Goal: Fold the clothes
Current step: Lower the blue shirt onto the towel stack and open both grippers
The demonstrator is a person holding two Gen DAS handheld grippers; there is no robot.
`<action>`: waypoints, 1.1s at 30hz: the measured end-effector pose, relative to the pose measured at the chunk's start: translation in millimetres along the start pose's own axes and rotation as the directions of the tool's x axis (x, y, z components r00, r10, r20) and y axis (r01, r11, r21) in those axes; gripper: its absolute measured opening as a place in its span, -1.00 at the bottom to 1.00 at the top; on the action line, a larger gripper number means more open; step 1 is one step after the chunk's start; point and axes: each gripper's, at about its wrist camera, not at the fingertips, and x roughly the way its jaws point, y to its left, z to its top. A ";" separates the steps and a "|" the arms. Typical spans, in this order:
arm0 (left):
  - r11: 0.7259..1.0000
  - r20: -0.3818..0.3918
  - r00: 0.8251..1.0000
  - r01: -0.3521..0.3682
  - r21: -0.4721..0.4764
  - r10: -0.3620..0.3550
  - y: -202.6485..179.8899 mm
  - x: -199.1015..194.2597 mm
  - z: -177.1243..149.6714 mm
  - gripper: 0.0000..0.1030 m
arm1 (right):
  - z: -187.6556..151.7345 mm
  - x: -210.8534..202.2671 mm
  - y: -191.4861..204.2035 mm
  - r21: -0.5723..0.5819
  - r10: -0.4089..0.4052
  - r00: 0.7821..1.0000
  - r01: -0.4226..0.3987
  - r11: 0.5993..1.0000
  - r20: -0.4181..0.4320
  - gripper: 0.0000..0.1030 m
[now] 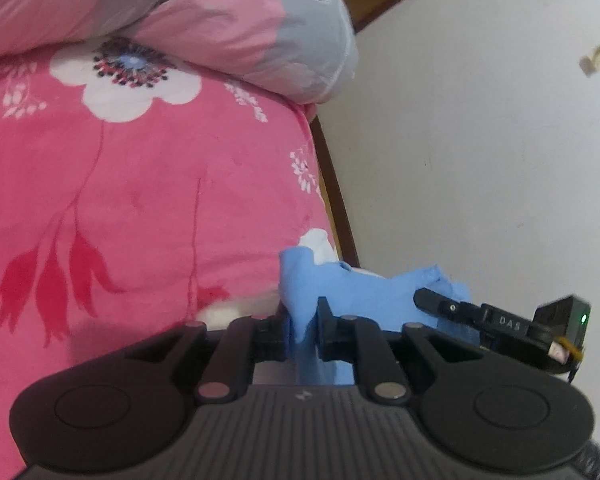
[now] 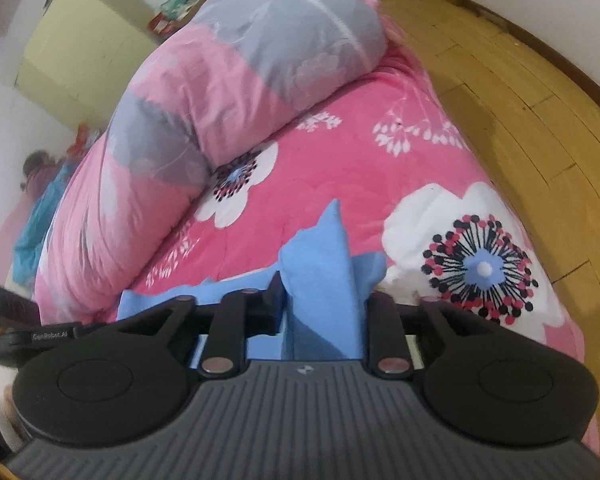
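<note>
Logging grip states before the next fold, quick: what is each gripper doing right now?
Left gripper: jaws slightly apart, blue garment between them.
Right gripper: jaws partly open, same blue garment bunched between them.

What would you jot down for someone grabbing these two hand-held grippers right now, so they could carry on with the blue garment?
Left gripper: jaws a little apart, a fold of the blue garment between them; whether the pads still pinch it is unclear.
Right gripper: the same, with a thicker bunch of the blue cloth standing up between its fingers.
The garment lies at the near edge of the pink flowered bedspread, bunched, not flat. A rolled pink and grey quilt sits further up the bed.
Done: no neat fold visible.
Left: spread it flat, fold, smooth.
</note>
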 end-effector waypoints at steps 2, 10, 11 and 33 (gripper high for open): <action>0.998 0.031 0.999 -0.018 -0.058 0.020 10.2 -5.0 0.9 -0.37 | -0.3 -0.9 -8.1 0.068 -0.005 1.000 0.004 0.998 0.023 -0.14; 0.981 0.125 0.976 -0.187 0.050 0.179 -11.0 -53.4 -5.5 -0.35 | -7.7 -63.3 -12.0 0.117 -0.106 0.970 0.082 0.990 0.220 0.08; 0.973 0.148 0.971 -0.206 0.108 0.189 -22.9 -62.7 -9.1 -0.35 | -12.1 -77.3 -8.0 0.095 -0.143 0.960 0.123 0.988 0.239 0.08; 0.656 0.070 0.964 -0.228 0.719 0.258 -139.8 -39.1 -185.2 -0.27 | -71.8 -88.9 9.4 -0.205 -0.362 0.921 0.386 0.899 0.147 -0.86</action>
